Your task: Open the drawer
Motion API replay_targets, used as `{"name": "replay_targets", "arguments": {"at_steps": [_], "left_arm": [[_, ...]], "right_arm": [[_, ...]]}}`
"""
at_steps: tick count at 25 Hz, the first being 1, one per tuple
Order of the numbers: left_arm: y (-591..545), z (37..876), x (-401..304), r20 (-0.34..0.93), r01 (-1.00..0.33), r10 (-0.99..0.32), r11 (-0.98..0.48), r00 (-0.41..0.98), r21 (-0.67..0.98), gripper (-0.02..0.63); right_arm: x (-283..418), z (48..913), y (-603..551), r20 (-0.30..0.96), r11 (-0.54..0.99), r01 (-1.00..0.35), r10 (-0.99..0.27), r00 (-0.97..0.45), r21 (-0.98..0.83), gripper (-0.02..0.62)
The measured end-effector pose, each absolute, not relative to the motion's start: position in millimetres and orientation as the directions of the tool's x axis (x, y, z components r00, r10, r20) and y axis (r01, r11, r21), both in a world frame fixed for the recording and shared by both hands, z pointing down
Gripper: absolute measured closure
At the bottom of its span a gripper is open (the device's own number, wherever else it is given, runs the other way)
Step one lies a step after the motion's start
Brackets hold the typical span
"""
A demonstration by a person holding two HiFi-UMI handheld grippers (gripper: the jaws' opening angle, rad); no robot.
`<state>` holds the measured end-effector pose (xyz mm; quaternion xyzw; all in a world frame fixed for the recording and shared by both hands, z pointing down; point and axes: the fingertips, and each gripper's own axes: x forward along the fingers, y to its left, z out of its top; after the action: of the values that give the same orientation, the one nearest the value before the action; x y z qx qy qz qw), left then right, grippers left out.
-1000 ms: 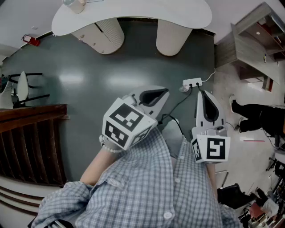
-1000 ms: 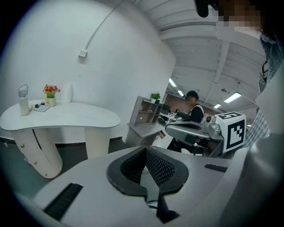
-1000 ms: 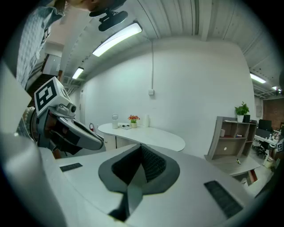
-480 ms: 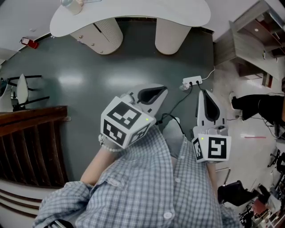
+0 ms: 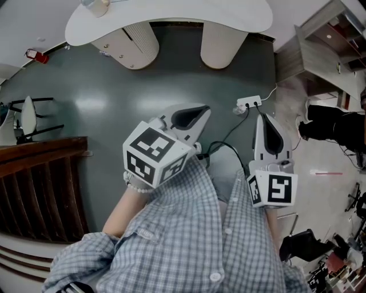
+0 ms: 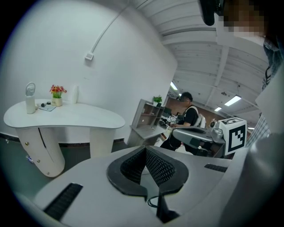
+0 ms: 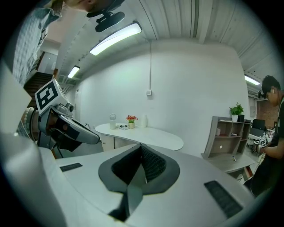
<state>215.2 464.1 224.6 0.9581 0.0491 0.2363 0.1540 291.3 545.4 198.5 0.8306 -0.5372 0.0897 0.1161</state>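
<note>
Head view, table: white kidney-shaped table (image 5: 183, 14) on two rounded cream pedestals, on the far side of the dark grey floor (image 5: 114, 103).
Head view, drawer: no front can be made out. It is judged to sit in the knob-studded left pedestal (image 5: 128, 43) under the table's left end, with nothing pulled out.
Head view, left tongs (image 5: 201, 110): white shell, tips together, empty. They are well apart from the table and aimed more at the plain right pedestal (image 5: 222, 48).
Head view, right tongs (image 5: 260, 119): tips together, empty, and farther from the knobbed pedestal.
Left gripper view, left tongs (image 6: 145, 153): ribbed black pads pressed together with nothing between them.
Left gripper view, target: the knob-studded left pedestal (image 6: 44, 150) stands upright, low at the frame's left and off the pointing line.
Right gripper view, right tongs (image 7: 141, 148): pads together, empty.
Right gripper view, target: the table (image 7: 146, 135) lies ahead, well apart.
Key relation: the drawer lies ahead and to the left, and the left tongs are nearer. They would likely need to swing left before advancing.
</note>
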Motion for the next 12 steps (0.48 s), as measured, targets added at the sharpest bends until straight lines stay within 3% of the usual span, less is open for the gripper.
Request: {"name": "replay_targets", "arguments": {"at_steps": [12], "left_arm": [[434,227,205,0.435,-0.133,0.033,-0.929,0.9,0.346,0.6]], "right_arm": [[297,204,516,0.301,-0.283,-0.955,-0.906,0.298,0.091,0.588]]}}
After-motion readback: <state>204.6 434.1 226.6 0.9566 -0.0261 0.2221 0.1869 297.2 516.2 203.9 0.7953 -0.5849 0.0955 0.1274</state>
